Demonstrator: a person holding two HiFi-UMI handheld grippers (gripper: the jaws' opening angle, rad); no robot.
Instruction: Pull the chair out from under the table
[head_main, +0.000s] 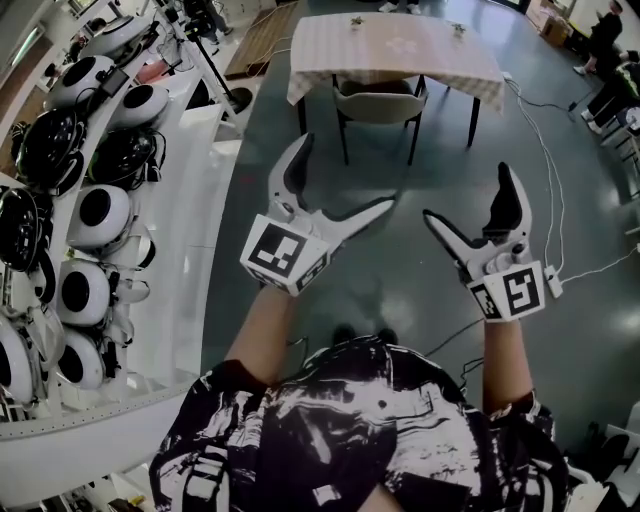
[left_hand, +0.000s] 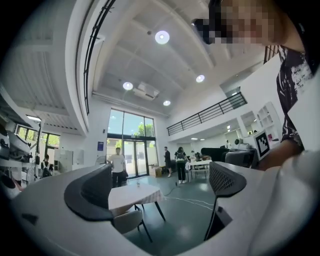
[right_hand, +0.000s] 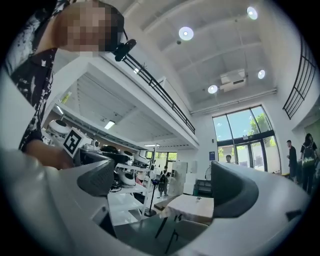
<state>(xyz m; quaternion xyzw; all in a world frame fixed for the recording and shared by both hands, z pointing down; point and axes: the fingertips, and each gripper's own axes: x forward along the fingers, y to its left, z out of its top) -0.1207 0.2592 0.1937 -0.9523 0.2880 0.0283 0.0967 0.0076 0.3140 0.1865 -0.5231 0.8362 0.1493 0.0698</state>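
A chair (head_main: 378, 105) with a grey back and thin black legs is tucked under a table (head_main: 395, 50) covered by a pale checked cloth, at the far side of the floor. I hold both grippers up in front of my body, well short of the chair and touching nothing. My left gripper (head_main: 345, 172) is open, jaws spread wide and empty. My right gripper (head_main: 466, 193) is open and empty too. The left gripper view shows the table (left_hand: 132, 195) and chair (left_hand: 127, 220) far off between its jaws; the right gripper view shows the table (right_hand: 192, 207) and chair (right_hand: 192, 231) likewise.
A long white shelf (head_main: 190, 250) with several round black-and-white devices (head_main: 100, 215) runs along the left. White cables (head_main: 545, 160) and a power strip (head_main: 553, 285) lie on the floor at right. People (head_main: 605, 35) stand at the far right, others by the glass doors (left_hand: 118, 167).
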